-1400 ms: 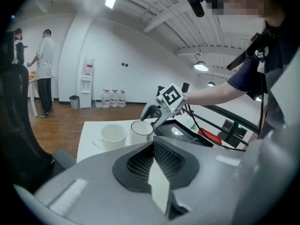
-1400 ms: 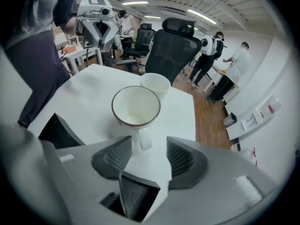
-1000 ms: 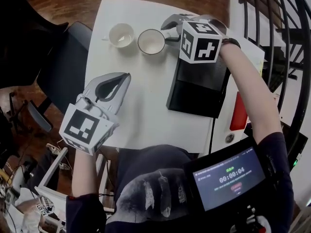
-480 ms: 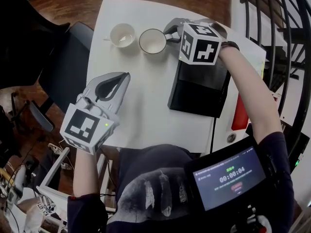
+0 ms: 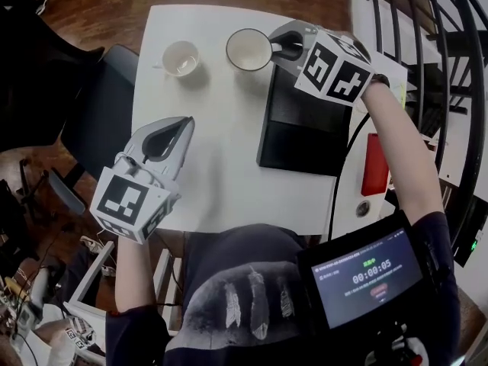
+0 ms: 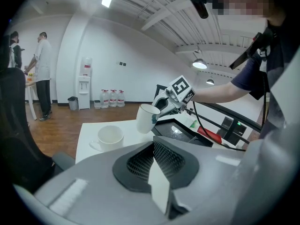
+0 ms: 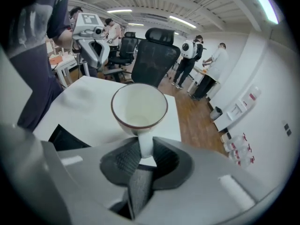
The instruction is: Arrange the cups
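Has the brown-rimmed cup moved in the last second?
Yes. The brown-rimmed cup, its handle in the right gripper whose jaws just closed, has drawn away from the small white cup, toward the black device.

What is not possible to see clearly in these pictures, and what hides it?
- Handle of the held cup: head view, covered by the right gripper.
- The red object: head view, partly under the right arm; its kind is unclear.
- Text on the screen: head view, too small to read.
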The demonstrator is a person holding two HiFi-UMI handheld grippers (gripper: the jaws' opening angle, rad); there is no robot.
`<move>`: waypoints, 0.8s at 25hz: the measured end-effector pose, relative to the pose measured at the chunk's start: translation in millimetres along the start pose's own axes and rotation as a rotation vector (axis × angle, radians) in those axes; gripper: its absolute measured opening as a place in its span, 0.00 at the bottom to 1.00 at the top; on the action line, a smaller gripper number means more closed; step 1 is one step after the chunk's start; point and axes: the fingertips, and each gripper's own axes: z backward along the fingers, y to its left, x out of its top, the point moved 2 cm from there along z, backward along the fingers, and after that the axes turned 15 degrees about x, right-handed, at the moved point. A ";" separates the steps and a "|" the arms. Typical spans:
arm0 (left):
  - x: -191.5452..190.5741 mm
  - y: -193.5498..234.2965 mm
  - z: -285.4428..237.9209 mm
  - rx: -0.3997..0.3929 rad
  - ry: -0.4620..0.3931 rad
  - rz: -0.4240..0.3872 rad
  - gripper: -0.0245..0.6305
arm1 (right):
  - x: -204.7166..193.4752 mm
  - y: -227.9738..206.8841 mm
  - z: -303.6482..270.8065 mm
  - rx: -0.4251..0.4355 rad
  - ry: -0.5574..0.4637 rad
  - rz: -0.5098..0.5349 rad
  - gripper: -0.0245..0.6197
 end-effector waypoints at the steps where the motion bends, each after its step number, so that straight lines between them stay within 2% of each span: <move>1: 0.9 -1.8 0.3 -0.001 -0.001 -0.006 0.04 | -0.9 1.2 10.0 -0.017 -0.004 -0.004 0.14; 8: 1.4 -15.4 -11.7 -0.078 -0.020 -0.062 0.04 | -21.8 24.2 56.5 -0.082 0.018 -0.065 0.14; 13: -33.5 -35.8 -52.4 -0.137 0.001 -0.120 0.04 | -84.7 59.7 37.3 -0.124 -0.004 -0.187 0.14; 20: -18.9 -14.0 -67.3 -0.177 0.011 -0.142 0.04 | -106.5 62.7 40.4 -0.170 0.006 -0.351 0.14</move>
